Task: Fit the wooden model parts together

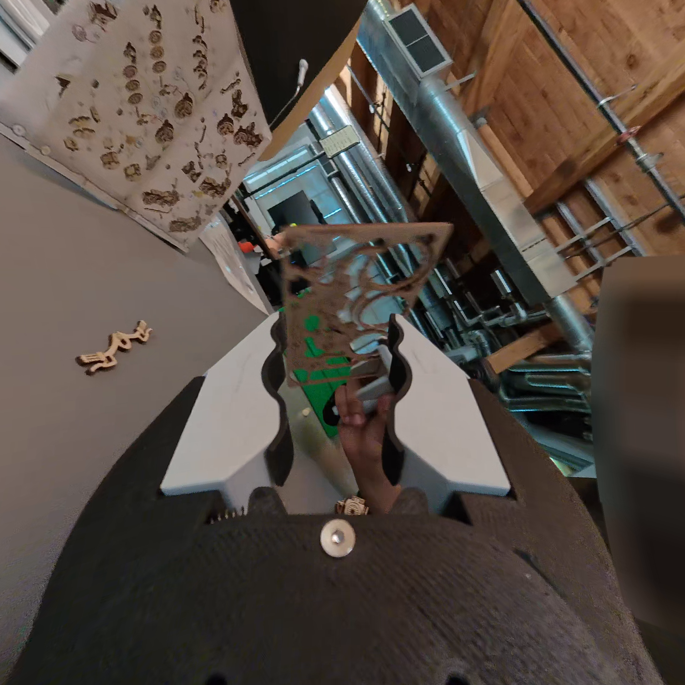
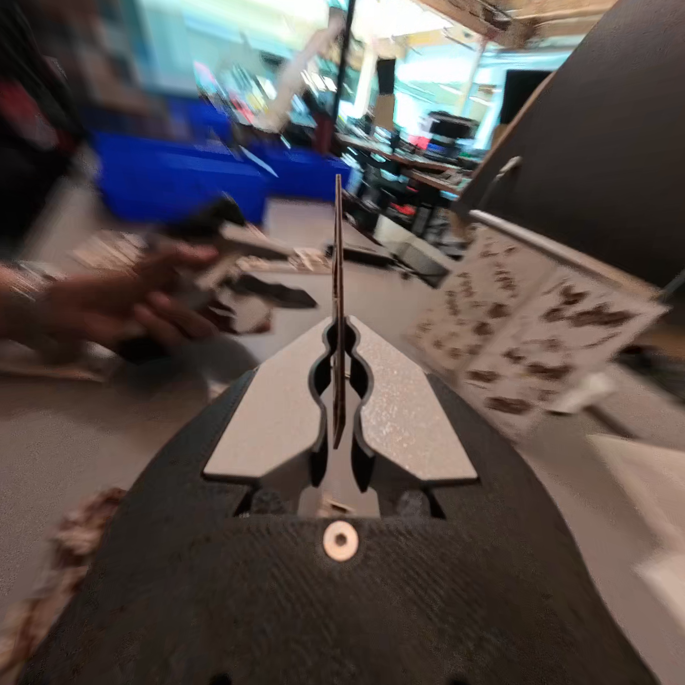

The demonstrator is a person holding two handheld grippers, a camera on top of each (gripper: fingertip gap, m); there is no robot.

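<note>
A thin wooden parts sheet (image 1: 356, 281) with cut-out shapes is up in the air in front of me. My right gripper (image 2: 339, 320) is shut on it, and the sheet (image 2: 338, 259) shows edge-on and upright between its fingers. In the left wrist view the right gripper's grey fingers (image 1: 370, 370) and a hand (image 1: 365, 441) hold the sheet's lower edge. My left gripper (image 1: 335, 326) is open, its fingers either side of the sheet's lower part without pinching it. A small assembled wooden piece (image 1: 113, 346) lies on the grey table to the left.
A printed instruction sheet (image 1: 141, 103) with pictures of parts stands at the table's far side, and it also shows in the right wrist view (image 2: 519, 333). Blurred wooden bits (image 2: 81, 533) lie at lower left. Blue bins (image 2: 178, 178) stand behind. A green object (image 1: 322, 400) shows behind the wooden sheet.
</note>
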